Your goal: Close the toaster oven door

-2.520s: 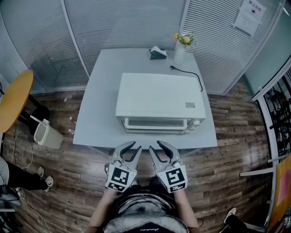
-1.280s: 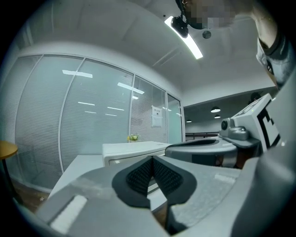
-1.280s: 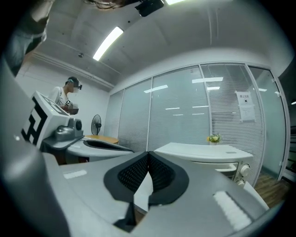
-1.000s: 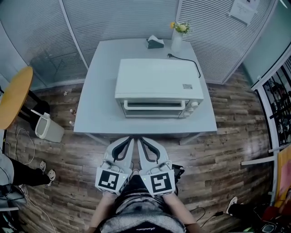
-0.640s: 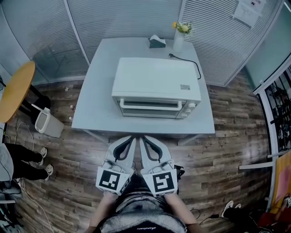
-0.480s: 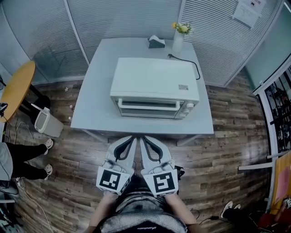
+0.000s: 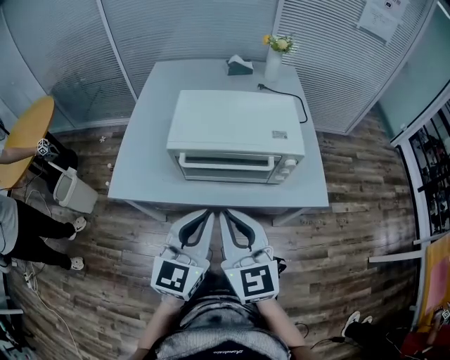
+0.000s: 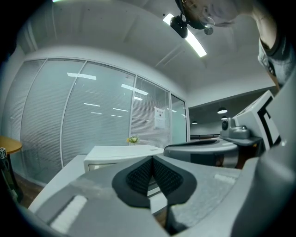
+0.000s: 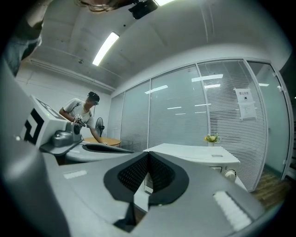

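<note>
Two grippers: the left gripper (image 7: 204,214) and the right gripper (image 7: 226,214) are both closed tight with nothing caught in either; they sit just beside each other, tips aimed at the table.
Left pads: the ribbed black pads (image 8: 141,175) meet in a thin seam, empty.
Right pads: same story, the pads (image 9: 159,173) are pressed together on nothing.
Marker cubes: one rides the back of each tool, the left cube (image 7: 176,275) and the right cube (image 7: 257,281), close to the holder's chest.
Where they hang: over the wood floor (image 7: 351,211), short of the table's near edge and well apart from the oven.
Task's thing: the white toaster oven (image 7: 235,126) stands mid-way along the grey table (image 7: 140,179), front turned toward the holder.
Door: the door (image 7: 226,166) is up and flush with the front, its handle (image 7: 225,156) running along the top edge.
Knobs: the knobs (image 7: 288,167) sit at the right end of the front.
Cord: a black cord (image 7: 292,102) trails from the oven's back right corner across the tabletop.
Far edge: a vase of yellow flowers (image 7: 275,60), with a dark tissue box (image 7: 240,66) just left of it.
Walls: glass with blinds, and a paper notice (image 7: 376,17) at upper right.
Left of the room: a round wooden table (image 7: 28,137), a white bin (image 7: 70,193) near it, and another person (image 7: 21,225) standing beside them.
</note>
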The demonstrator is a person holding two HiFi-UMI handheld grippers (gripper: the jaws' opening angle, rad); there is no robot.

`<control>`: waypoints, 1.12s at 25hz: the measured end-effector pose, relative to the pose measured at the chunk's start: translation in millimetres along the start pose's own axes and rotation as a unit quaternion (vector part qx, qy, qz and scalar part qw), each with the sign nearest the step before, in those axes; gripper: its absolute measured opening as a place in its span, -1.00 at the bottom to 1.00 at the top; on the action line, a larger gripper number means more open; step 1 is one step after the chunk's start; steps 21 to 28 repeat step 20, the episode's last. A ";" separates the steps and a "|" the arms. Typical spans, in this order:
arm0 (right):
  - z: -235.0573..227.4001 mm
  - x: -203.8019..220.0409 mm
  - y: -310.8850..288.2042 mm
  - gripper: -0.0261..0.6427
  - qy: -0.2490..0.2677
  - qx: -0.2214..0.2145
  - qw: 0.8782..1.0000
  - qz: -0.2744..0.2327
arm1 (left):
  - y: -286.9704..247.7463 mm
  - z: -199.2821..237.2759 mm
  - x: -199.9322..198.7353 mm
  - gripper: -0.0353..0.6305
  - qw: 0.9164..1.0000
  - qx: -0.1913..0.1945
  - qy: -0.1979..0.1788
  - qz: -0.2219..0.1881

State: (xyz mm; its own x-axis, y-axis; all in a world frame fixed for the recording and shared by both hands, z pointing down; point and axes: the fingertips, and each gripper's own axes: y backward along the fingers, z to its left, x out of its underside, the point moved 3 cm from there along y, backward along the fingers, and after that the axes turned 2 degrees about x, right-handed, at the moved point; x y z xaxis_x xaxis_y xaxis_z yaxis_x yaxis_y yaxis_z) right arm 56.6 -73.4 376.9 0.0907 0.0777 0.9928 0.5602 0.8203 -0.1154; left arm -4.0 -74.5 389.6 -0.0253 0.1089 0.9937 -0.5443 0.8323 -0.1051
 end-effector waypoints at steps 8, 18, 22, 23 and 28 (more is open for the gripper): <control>-4.5 0.4 1.4 -0.92 0.002 0.001 1.000 0.001 | -3.9 -4.2 3.3 -0.88 1.000 0.007 -0.003 -0.001; -4.9 1.7 -2.0 -0.92 0.007 -0.001 1.000 0.006 | -6.8 -2.6 4.9 -0.88 1.000 0.005 0.013 0.001; -3.8 1.8 -4.0 -0.92 0.008 -0.003 1.000 0.006 | -7.3 -0.3 4.0 -0.88 1.000 0.007 0.002 0.003; -3.8 1.8 -4.0 -0.92 0.008 -0.003 1.000 0.006 | -7.3 -0.3 4.0 -0.88 1.000 0.007 0.002 0.003; -3.8 1.8 -4.0 -0.92 0.008 -0.003 1.000 0.006 | -7.3 -0.3 4.0 -0.88 1.000 0.007 0.002 0.003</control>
